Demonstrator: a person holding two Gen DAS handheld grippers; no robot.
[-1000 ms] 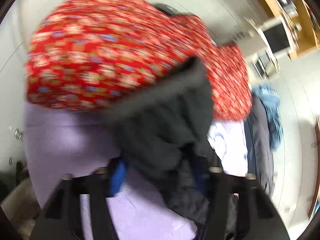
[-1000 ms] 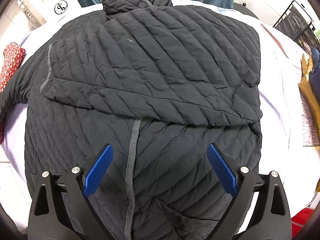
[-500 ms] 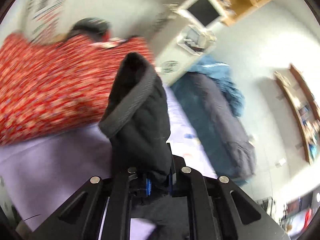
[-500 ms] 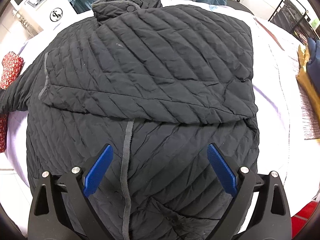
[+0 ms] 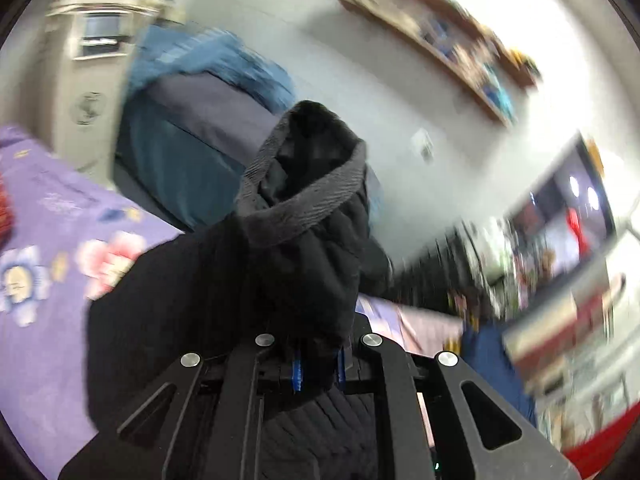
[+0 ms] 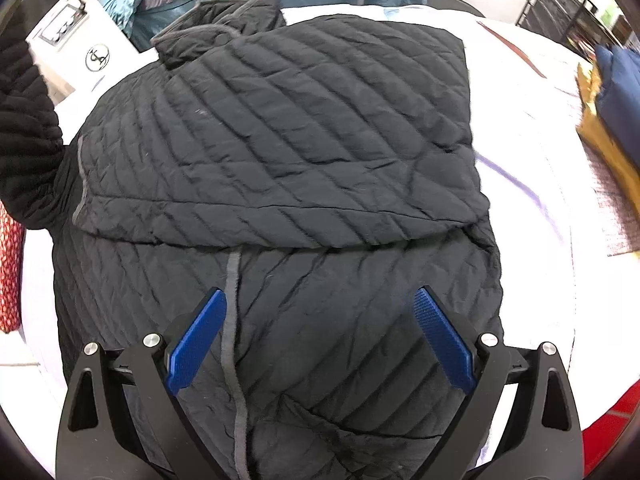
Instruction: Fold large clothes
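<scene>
A black quilted jacket (image 6: 280,184) lies spread on the bed, one side folded across its middle, collar (image 6: 216,28) at the far end. My left gripper (image 5: 318,364) is shut on the jacket's sleeve (image 5: 308,240), whose grey ribbed cuff (image 5: 304,204) stands up in front of the camera. In the right wrist view the lifted sleeve (image 6: 24,136) rises at the far left. My right gripper (image 6: 320,336) is open and empty, hovering above the jacket's lower part, near its grey trim strip (image 6: 232,320).
The bed has a lilac flowered sheet (image 5: 44,264). A red patterned cloth (image 6: 10,272) lies at the bed's left edge. Blue and grey bedding (image 5: 192,120) is piled beyond the collar. A white appliance (image 6: 76,36) stands at back left. Folded blue and yellow items (image 6: 612,108) sit at right.
My left gripper closed on the sleeve, lifted it and swung right, from the red cloth toward the room's shelves. The right gripper stayed open and edged slightly forward over the jacket.
</scene>
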